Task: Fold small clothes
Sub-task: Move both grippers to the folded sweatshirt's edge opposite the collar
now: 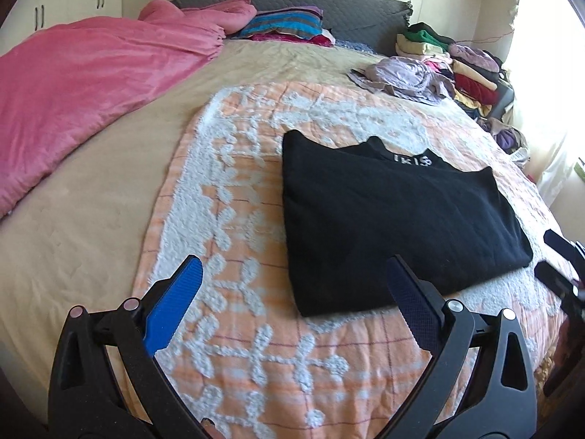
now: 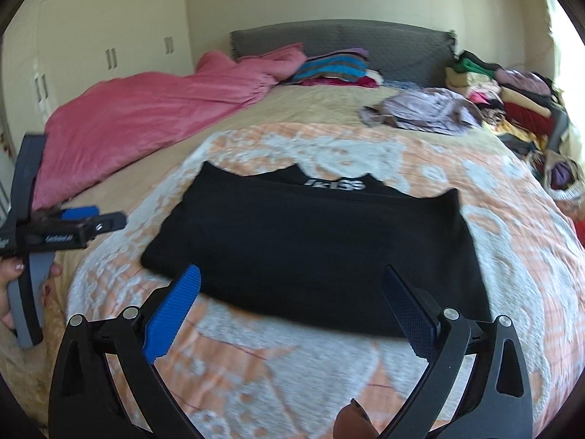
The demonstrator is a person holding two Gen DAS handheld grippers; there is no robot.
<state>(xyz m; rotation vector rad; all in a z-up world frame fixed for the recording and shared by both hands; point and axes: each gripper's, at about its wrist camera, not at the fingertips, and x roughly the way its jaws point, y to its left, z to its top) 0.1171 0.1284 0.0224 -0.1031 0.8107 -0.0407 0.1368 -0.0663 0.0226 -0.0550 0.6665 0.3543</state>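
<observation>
A black garment (image 1: 387, 219) with white lettering at the collar lies folded flat on the orange and white blanket (image 1: 237, 329); it also shows in the right wrist view (image 2: 321, 248). My left gripper (image 1: 294, 274) is open and empty, just above the blanket at the garment's near left edge. My right gripper (image 2: 290, 285) is open and empty, hovering over the garment's near edge. The right gripper's fingers show at the right of the left wrist view (image 1: 559, 259). The left gripper shows at the left of the right wrist view (image 2: 84, 223).
A pink duvet (image 1: 84, 84) lies on the bed's left side. A crumpled lilac garment (image 1: 402, 77) and stacks of folded clothes (image 1: 468, 69) sit at the far right. Striped folded cloth (image 1: 285, 25) lies by the grey headboard (image 1: 329, 0). Wardrobes stand at the left.
</observation>
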